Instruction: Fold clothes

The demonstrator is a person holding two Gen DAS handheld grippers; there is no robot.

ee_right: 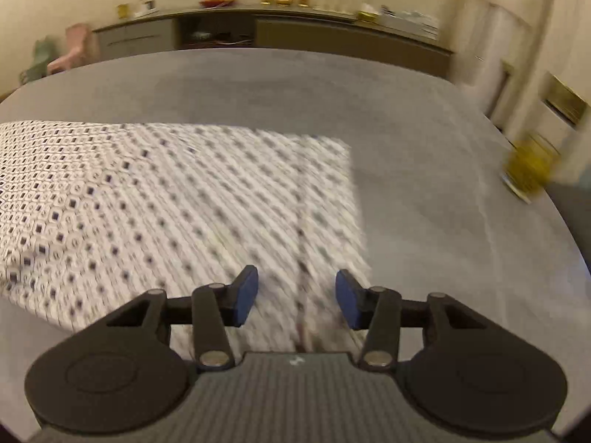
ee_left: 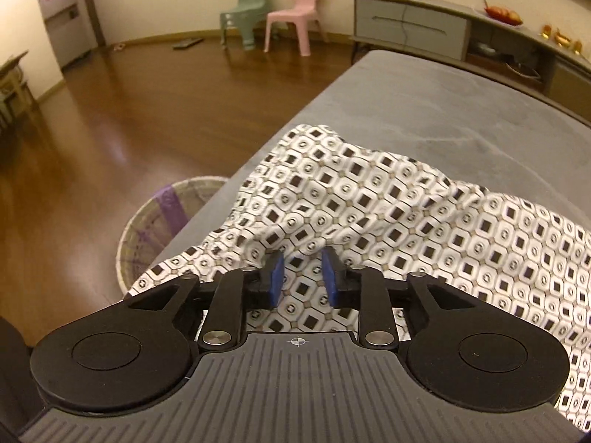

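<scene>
nearest the left wrist camera, the left gripper [ee_left: 302, 277] hangs low over the patterned garment [ee_left: 388, 214], its blue pads [ee_left: 276, 277] parted by a modest gap with printed cloth showing between them; nothing is pinched. whether the tips touch the fabric cannot be told. the garment lies rumpled on this side, with a raised ridge running across it, spread over the grey bed [ee_left: 443, 110] close to the bed's edge, above a woven basket [ee_left: 155, 229] standing on the wooden floor [ee_left: 110, 118].

in the right wrist view the right gripper [ee_right: 297, 297] is spread wider, pads [ee_right: 246, 297] well apart and empty, poised over the garment's [ee_right: 166, 203] near edge where a seam-like line runs away from the camera. that view is smeared by motion, so fine detail is lost. here the cloth looks flatter, with a straight side edge against the bare grey bed [ee_right: 424, 147].

the step in hand looks like the approach to a first grasp: both tongs are open above the cloth, and no fold seems made yet. the next move likely calls for each gripper to drop onto an edge or corner, close on a single layer, then lift and carry it across evenly. the crumpled left side probably needs smoothing first.
</scene>
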